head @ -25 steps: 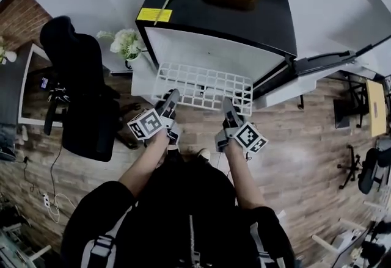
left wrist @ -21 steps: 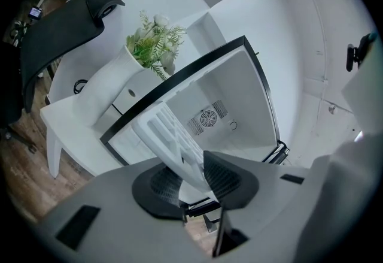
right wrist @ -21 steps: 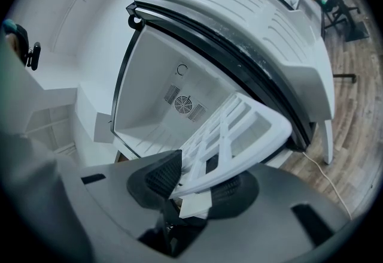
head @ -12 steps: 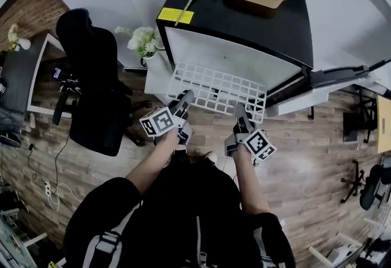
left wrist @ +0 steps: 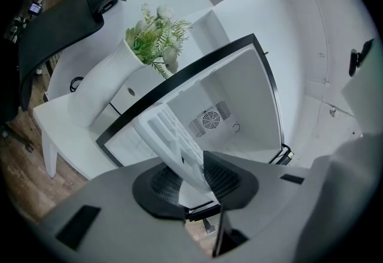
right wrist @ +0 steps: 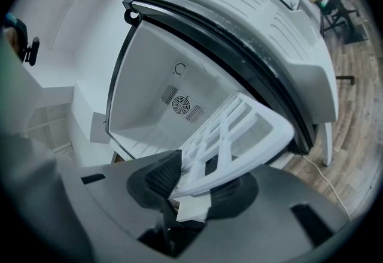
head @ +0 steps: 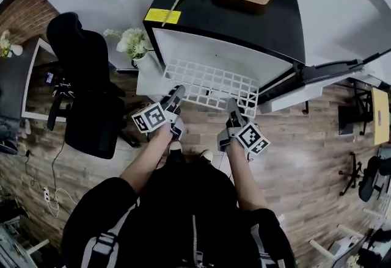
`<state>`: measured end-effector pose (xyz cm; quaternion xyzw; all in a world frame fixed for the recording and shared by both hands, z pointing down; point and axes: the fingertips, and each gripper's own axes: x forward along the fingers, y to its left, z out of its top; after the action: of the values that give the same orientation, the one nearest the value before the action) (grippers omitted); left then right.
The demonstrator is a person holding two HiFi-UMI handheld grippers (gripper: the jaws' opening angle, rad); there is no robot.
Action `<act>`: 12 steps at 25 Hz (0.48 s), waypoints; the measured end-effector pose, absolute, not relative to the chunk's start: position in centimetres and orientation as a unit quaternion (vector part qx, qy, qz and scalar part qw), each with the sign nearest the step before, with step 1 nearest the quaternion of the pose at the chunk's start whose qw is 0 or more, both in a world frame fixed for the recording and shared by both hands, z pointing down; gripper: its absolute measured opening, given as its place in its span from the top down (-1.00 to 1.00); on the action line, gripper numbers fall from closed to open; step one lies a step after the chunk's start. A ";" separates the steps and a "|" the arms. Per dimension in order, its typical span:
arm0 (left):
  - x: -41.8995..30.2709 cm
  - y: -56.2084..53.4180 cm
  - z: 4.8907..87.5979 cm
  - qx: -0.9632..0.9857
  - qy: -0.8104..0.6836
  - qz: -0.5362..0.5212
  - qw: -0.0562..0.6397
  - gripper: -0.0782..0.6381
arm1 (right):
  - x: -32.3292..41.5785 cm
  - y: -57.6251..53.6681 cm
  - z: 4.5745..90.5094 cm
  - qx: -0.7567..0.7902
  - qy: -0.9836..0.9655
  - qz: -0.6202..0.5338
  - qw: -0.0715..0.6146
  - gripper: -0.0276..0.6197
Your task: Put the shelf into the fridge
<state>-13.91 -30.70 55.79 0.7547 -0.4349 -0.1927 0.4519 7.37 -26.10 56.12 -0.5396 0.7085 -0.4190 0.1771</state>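
Barely any shift since a second ago. Left gripper [head: 176,93] fingers [left wrist: 163,183] clamped on white shelf [head: 211,82] near edge; shelf's far edge at open fridge [head: 244,19] mouth; right gripper [head: 233,108] fingers likewise clamped on it.

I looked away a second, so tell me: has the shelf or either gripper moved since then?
Nothing visibly changed; only the head view wobbled. The left gripper and right gripper still clamp the near edge of the shelf, held at the mouth of the open fridge.
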 end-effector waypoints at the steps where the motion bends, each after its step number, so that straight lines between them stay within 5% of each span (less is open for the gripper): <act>1: -13.9 -30.8 55.8 0.755 -0.435 -0.193 0.451 0.46 | 7.4 -26.3 56.1 -0.540 0.708 -0.419 0.178 0.52; 12: -13.3 -32.8 55.8 0.757 -0.435 -0.192 0.449 0.46 | 8.1 -28.8 56.2 -0.548 0.700 -0.420 0.183 0.52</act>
<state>-13.26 -32.83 55.81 0.7567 -0.4350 -0.1917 0.4488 8.12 -28.76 56.23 -0.5475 0.7005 -0.4196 0.1832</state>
